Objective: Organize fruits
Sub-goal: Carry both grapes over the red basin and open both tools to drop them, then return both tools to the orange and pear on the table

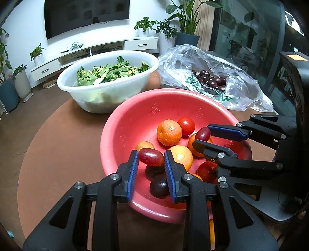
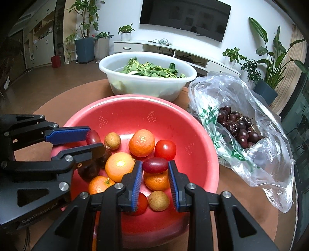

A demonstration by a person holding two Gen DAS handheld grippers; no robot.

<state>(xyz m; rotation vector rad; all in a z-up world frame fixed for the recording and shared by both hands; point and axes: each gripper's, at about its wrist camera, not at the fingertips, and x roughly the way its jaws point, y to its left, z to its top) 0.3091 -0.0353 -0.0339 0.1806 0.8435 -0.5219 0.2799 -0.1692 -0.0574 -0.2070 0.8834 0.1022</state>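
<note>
Left gripper [image 1: 151, 157] over near side of red colander [image 1: 135, 123], blue pads [image 1: 133, 170] pinching a red grape [image 1: 150, 156] end to end, held above the fruit. Right gripper [image 2: 155, 165] likewise clamped on a second red grape [image 2: 155, 164], above near-right part of the colander; seen from left wrist view at right, grape [image 1: 202, 134] caught between its two fingers.

In the colander: four or so oranges, one far-centre [image 2: 142, 143]; tomato [image 2: 165, 149] right of it; another tomato [image 1: 207, 171] near right; two pale brown round fruits, far-left [image 2: 112, 140] and near [image 2: 158, 200]; dark plums [image 1: 159, 186] under left gripper.

Beyond the colander, white basin [image 2: 148, 85] of leafy greens [image 2: 152, 70]. Right of colander, touching or just beside, open plastic bag [image 2: 251, 154] of dark cherries [image 2: 236, 127]. All on round brown table [image 1: 63, 144]. Far background: TV [image 1: 86, 16], low white cabinet, potted plants.
</note>
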